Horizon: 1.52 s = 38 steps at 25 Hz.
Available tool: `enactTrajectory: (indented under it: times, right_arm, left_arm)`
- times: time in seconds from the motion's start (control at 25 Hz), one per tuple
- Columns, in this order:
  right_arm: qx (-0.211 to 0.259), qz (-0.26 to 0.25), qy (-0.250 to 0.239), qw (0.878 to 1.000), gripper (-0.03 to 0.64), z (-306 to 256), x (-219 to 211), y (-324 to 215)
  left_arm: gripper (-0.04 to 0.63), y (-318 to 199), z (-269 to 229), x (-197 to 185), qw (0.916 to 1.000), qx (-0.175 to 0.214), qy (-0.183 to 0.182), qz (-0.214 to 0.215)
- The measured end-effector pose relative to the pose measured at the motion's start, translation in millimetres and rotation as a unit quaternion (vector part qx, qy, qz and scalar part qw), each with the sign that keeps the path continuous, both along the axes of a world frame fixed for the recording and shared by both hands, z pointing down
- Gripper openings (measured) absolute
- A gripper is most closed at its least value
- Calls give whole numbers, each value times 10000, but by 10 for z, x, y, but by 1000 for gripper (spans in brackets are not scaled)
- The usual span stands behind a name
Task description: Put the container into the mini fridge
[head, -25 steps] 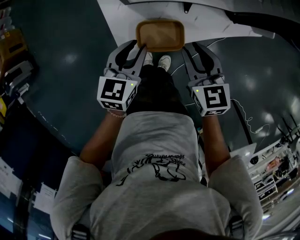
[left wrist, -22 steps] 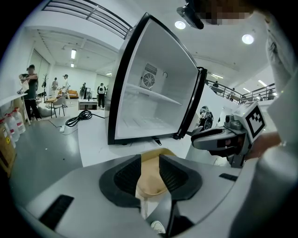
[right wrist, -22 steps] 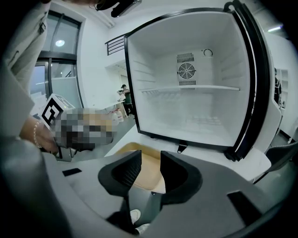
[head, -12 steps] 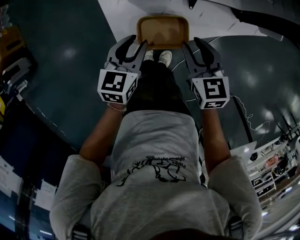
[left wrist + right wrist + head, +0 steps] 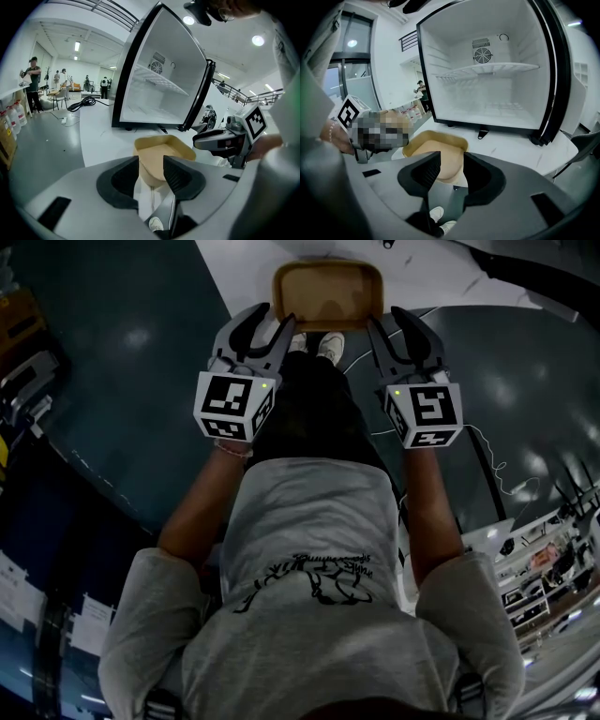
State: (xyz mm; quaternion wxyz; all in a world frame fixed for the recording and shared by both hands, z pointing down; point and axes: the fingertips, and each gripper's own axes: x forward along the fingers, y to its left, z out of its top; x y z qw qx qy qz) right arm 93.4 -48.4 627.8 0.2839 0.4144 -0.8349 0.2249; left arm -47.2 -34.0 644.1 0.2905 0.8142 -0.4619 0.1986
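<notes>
The container appeared to rest on the white platform, still outside the open mini fridge at its 12 o'clock. Our left gripper sat at its 7 o'clock and our right gripper at 5 o'clock. Both had jaws just opened wide, with the near wall between them unpressed. We judged that grasping and loading were still to do.

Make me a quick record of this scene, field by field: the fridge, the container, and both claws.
mini fridge: door open, shelf bare
container: tan, empty, on the white surface in front of the fridge
left claw: open, jaws just opening, tips by the container's near left corner, no grip
right claw: open, jaws just opening, tips by the near right corner, no grip
</notes>
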Motion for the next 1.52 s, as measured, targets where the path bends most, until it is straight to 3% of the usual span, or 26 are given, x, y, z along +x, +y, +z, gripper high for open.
enactTrajectory:
  times: [1.52]
  right_arm:
    - [-239,172,-155,9994,166,270,-67,32]
  left_arm:
    - [161,-1,124,23,9997,-72,199,-84]
